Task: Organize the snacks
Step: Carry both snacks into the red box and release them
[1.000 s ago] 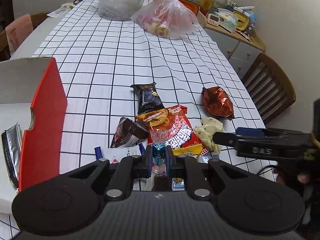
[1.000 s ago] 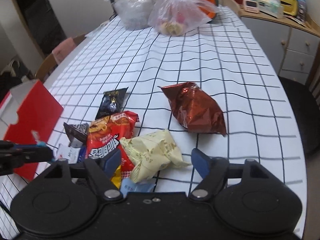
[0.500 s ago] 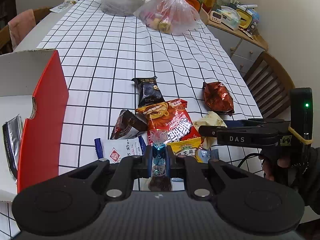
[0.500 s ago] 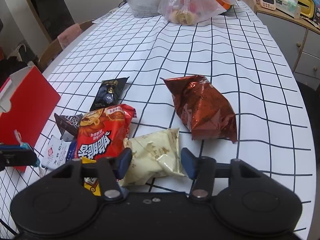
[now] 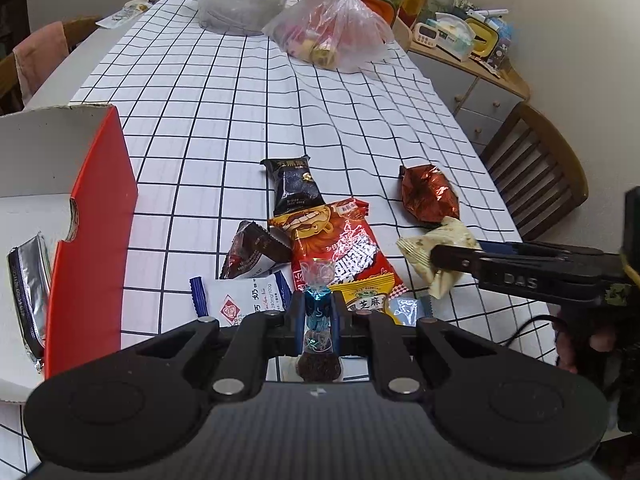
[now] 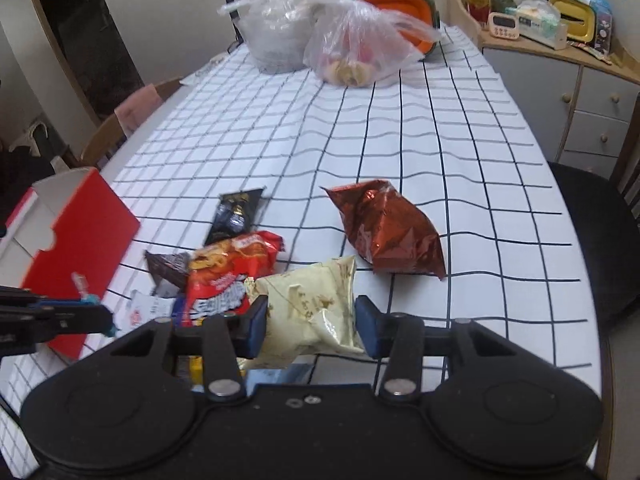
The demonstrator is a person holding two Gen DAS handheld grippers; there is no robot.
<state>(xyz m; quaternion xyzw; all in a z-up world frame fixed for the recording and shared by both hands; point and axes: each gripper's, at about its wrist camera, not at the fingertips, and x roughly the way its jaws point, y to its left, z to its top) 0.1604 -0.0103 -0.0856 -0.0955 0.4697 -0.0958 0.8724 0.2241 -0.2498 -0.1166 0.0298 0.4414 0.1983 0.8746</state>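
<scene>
Snacks lie heaped on the counter (image 5: 248, 128) beside a red box (image 5: 90, 216). My left tongs (image 5: 318, 318) pinch a blue-wrapped candy (image 5: 318, 312); my right tongs (image 6: 310, 326), parted, straddle a cream packet (image 6: 310, 312) without clamping it.

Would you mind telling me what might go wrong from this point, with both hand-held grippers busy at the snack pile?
The left hand-held gripper pinches a blue-wrapped candy only by its thin wrapper, so it may slip out on the way to the red box. The right hand-held gripper straddles the puffy cream snack bag with its jaws apart; closing could squash it or nudge the orange packet beside it.
</scene>
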